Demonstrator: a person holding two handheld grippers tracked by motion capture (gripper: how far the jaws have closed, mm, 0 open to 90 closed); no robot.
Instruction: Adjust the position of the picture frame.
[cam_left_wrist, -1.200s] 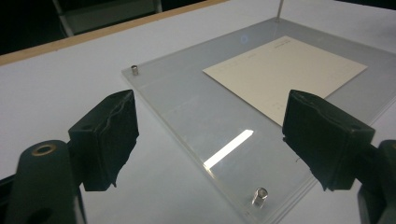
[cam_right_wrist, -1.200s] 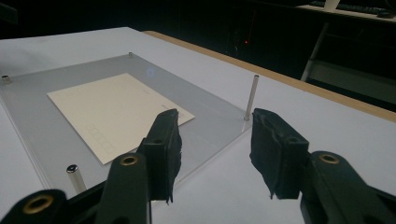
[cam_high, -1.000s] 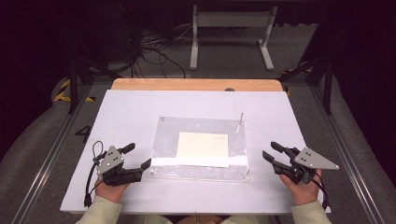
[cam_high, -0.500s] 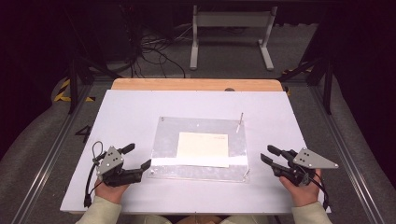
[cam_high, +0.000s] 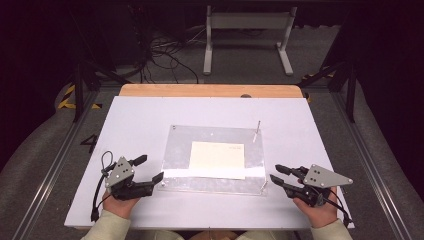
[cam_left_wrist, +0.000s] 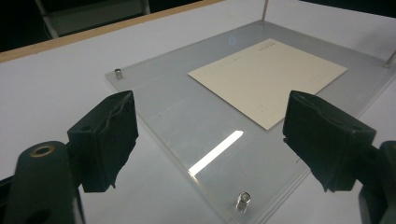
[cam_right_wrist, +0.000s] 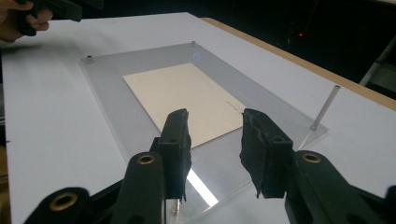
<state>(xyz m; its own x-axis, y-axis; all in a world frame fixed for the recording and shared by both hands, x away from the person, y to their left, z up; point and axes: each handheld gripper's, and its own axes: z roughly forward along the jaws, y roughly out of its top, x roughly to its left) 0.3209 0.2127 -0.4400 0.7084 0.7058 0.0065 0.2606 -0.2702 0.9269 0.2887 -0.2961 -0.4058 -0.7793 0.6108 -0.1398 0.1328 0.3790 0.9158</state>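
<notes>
Two grippers sit low in the high view. The left gripper (cam_high: 150, 169) is at the lower left of the frame, its jaws spread wide with nothing between them, just beside the left edge of a clear acrylic plate (cam_high: 180, 160). The right gripper (cam_high: 276, 172) is at the lower right, just off the plate's near right corner; its jaws have just been closing and stand partly apart, nothing between them. The plate lies flat in the middle of the white table (cam_high: 140, 120), with a cream sheet of paper (cam_high: 217, 159) on its middle. A thin metal pin (cam_high: 257, 131) stands upright at the plate's far right corner.

Left gripper view: the two black jaws rise at the lower left and lower right of the frame, wide apart and released. Between them lies the plate's (cam_left_wrist: 177, 116) near edge with a short stud (cam_left_wrist: 243, 201) at bottom centre. The paper (cam_left_wrist: 268, 74) shows at upper right.

Right gripper view: the jaws stand at bottom centre, a moderate gap between them, gripping nothing, above the plate's (cam_right_wrist: 107, 88) near corner. The paper (cam_right_wrist: 187, 98) fills mid-frame, the pin (cam_right_wrist: 325, 107) stands at right, and the person's left hand (cam_right_wrist: 21, 18) shows at the upper left corner.
</notes>
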